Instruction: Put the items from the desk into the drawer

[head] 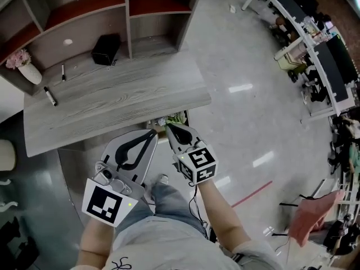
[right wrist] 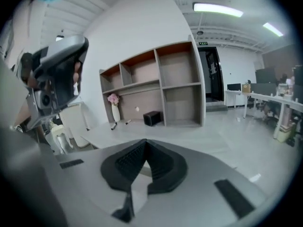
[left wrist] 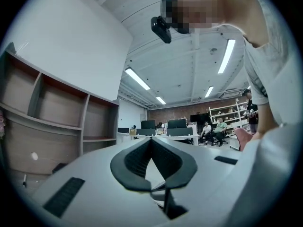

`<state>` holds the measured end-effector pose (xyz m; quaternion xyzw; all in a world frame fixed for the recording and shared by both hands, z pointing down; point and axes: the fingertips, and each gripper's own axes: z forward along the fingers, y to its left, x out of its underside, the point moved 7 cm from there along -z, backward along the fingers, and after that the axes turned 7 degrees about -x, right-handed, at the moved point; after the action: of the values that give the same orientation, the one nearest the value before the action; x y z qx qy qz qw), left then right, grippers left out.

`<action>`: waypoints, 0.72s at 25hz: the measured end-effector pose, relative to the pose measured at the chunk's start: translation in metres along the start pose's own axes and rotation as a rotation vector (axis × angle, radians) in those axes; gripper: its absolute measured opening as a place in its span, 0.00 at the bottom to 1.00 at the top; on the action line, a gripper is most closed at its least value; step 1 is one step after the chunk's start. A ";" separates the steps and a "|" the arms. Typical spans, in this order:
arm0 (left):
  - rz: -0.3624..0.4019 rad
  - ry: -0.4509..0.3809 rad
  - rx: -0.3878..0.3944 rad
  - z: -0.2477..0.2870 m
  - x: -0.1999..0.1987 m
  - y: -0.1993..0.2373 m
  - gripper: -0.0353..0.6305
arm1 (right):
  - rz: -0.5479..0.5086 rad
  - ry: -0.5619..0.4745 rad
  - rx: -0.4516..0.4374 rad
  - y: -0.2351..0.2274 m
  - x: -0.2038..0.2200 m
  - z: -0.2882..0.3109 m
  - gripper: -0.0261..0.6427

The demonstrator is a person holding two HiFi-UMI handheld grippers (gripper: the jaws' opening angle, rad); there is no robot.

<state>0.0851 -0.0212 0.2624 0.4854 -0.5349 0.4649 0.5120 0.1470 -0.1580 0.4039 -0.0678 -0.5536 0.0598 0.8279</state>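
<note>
Both tools idle, nothing gripped. Left gripper (head: 153, 131) has its jaws closed tip to tip w/ nothing between; its own view shows only ceiling and far office past the tips. Right gripper (head: 167, 126) is the same: jaws together, empty, pointing at the desk (head: 140, 103). Both hover just off the desk's front edge, close beside each other.

Items sit well away, toward the back-left of the desk:
- box (head: 106, 49), black, at the rear by the shelf unit (head: 128, 16).
- short marker (head: 63, 72), left of the box.
- long marker (head: 50, 96), nearer the left edge.
- vase (head: 27, 71) w/ pink flowers at the far-left corner; unclear if it counts as an item.

Drawer isn't clearly visible; something shows under the front edge by the tips, can't tell what.

Handling, my read:
- Markers are prob. light, stiff, round and smooth, so they'll roll or squirt out. Pinch across mid-barrel, jaws square to the length.
- Box looks rigid, maybe heavier. Needs jaws opened wide; take it across the narrow side, low down.
- Vase is fragile and top-heavy. Grip the body, not the flowers, gently.
</note>
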 end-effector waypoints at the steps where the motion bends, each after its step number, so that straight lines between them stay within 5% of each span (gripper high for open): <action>1: 0.004 -0.002 -0.003 -0.006 -0.002 0.002 0.07 | -0.006 -0.032 -0.015 0.011 -0.010 -0.002 0.05; 10: 0.011 -0.019 -0.070 -0.067 -0.018 0.028 0.07 | -0.106 -0.263 -0.174 0.107 -0.092 -0.017 0.05; 18: 0.028 -0.022 -0.182 -0.126 -0.026 0.059 0.07 | -0.176 -0.356 -0.335 0.179 -0.130 -0.003 0.05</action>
<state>0.0389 0.1112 0.2414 0.4343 -0.5874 0.4161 0.5415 0.0963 -0.0047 0.2522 -0.1442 -0.6966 -0.0942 0.6965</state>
